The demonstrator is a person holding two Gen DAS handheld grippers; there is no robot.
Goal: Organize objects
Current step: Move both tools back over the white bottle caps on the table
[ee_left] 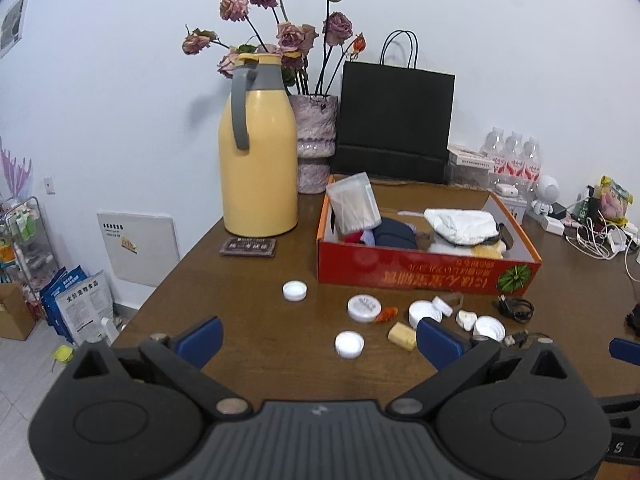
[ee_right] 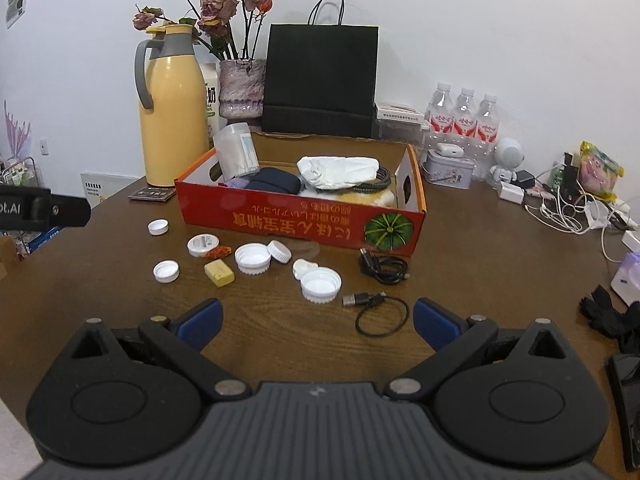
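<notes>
Left wrist view: left gripper [ee_left: 318,338], fingers spread wide, nothing held, above the brown worktop [ee_left: 248,280]. Between the fingers: white cap [ee_left: 349,344]; yellow block [ee_left: 402,335] just beside the right finger. Further off: second cap [ee_left: 295,291], round lidded tin [ee_left: 363,308], red box [ee_left: 428,268] holding mixed items. Yellow thermos [ee_left: 258,152] behind.

Right wrist view: right gripper [ee_right: 318,326], fingers spread, empty. Short looped cable [ee_right: 380,314] near the right finger; coiled black cable [ee_right: 384,268] in front of the red box; white caps [ee_right: 320,285] scattered left.
</notes>
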